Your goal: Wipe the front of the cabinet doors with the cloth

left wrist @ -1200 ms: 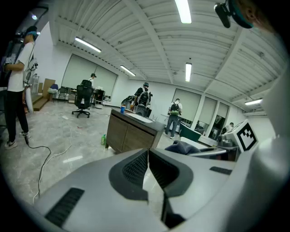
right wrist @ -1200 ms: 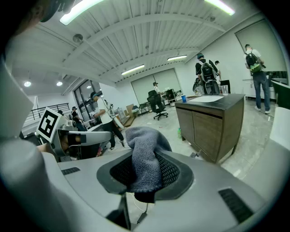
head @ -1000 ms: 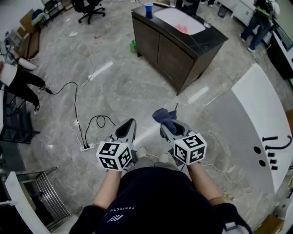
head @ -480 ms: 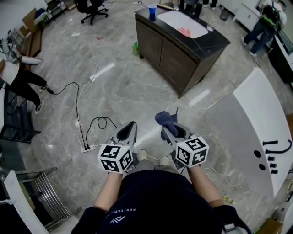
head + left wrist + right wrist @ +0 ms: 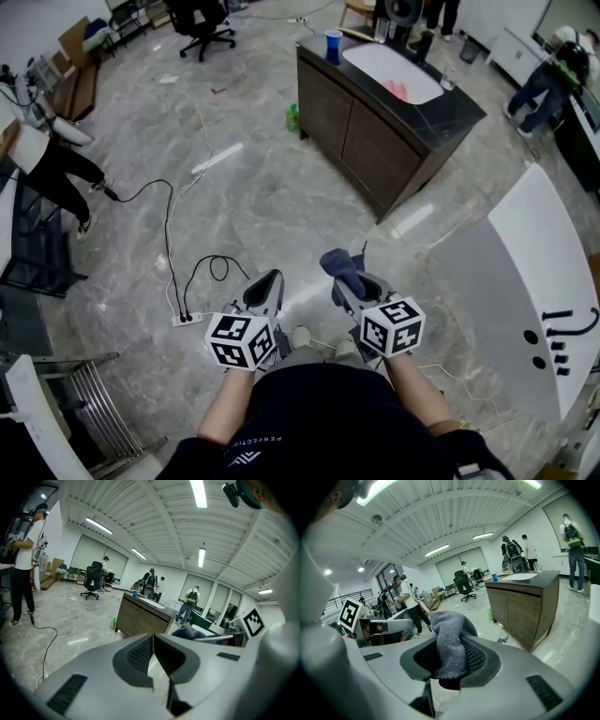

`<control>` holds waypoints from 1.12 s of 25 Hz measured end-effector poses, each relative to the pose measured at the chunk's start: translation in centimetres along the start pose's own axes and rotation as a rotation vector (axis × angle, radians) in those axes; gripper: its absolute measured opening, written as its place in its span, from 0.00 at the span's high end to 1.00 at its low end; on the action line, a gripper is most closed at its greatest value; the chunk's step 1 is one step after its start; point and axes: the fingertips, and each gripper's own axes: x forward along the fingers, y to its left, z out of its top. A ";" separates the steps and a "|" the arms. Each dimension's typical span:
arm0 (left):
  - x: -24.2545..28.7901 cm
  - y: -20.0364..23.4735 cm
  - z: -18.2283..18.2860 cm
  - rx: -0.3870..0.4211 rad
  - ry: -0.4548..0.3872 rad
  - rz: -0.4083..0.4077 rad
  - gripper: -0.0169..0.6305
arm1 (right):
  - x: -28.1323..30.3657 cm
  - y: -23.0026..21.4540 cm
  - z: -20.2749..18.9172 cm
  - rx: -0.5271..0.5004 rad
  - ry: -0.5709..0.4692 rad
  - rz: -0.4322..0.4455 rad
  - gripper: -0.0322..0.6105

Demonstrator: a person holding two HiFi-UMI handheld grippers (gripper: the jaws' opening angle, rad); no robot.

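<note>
On the dark shirt (image 5: 319, 412) low in the head view, one line of small white print is seen, upside down to the camera. It seems to read "PERFECTIO", with the end lost in a fold. Only black-and-white square markers, without letters or numbers, are carried by the cube (image 5: 240, 339) of the left gripper (image 5: 267, 279) and the cube (image 5: 391, 326) of the right gripper (image 5: 351, 283).
</note>
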 end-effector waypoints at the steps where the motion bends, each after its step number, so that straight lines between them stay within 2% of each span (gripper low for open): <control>1: -0.1 0.5 0.0 -0.004 0.001 -0.002 0.95 | 0.5 0.1 0.1 0.002 -0.001 -0.004 0.77; 7: -0.8 4.2 0.7 -0.013 -0.004 0.006 0.95 | 3.5 1.3 1.4 -0.003 -0.021 -0.017 0.77; 17: 0.4 8.0 1.3 -0.056 0.004 0.030 0.95 | 7.8 1.3 2.8 -0.032 0.036 0.009 0.77; 28: 8.1 12.0 7.6 -0.057 -0.026 0.089 0.95 | 15.3 -3.1 9.7 -0.096 0.061 0.095 0.77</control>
